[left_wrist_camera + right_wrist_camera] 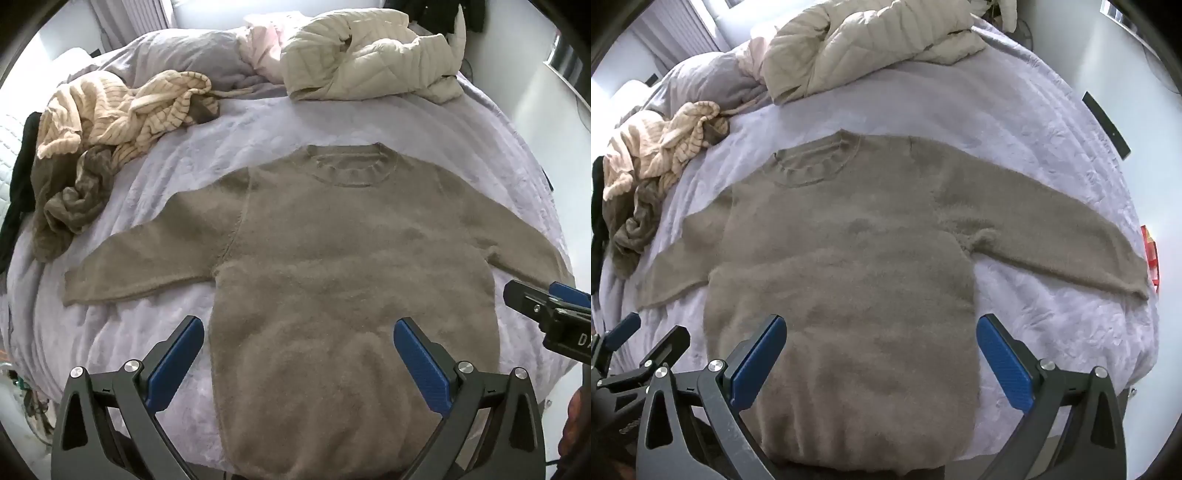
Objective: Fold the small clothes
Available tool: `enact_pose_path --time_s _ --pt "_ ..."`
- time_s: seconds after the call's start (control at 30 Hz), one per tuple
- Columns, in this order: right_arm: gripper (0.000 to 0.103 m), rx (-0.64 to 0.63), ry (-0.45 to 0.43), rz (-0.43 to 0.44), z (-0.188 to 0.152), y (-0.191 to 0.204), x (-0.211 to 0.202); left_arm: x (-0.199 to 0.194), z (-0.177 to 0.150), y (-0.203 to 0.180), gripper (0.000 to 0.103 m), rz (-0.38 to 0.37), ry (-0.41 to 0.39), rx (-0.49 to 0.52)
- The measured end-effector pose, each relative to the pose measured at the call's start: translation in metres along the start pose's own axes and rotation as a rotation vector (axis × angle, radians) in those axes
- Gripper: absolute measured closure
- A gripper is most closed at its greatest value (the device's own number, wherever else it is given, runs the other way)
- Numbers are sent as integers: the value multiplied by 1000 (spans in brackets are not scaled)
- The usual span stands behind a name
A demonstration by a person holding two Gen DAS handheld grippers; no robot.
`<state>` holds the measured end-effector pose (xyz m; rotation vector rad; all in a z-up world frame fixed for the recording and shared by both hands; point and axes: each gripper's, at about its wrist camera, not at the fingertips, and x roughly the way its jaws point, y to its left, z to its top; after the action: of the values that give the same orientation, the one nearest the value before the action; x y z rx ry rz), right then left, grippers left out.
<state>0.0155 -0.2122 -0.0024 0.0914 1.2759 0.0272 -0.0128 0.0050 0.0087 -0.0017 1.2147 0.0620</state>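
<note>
Left wrist: our left gripper [298, 360] has fingers spread wide, empty, above the sweater [332, 266], which lies flat and unfolded on the bed [288, 122]; every fold remains | Right wrist: right gripper [881, 356] equally wide, empty; right sleeve [1071, 251] nears the bed edge, open bedding beside the hem.

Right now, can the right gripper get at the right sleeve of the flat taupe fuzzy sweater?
Probably yes. The right gripper is open above the sweater's lower body, and the right sleeve lies spread flat on the lilac bedspread with nothing on it.
</note>
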Motion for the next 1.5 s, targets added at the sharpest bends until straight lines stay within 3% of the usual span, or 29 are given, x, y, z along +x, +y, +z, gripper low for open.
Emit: enact_pose_path --time_s 1.5 --pt "1 -54 -4 -55 -3 13 -7 16 -7 22 0 -10 62 -73"
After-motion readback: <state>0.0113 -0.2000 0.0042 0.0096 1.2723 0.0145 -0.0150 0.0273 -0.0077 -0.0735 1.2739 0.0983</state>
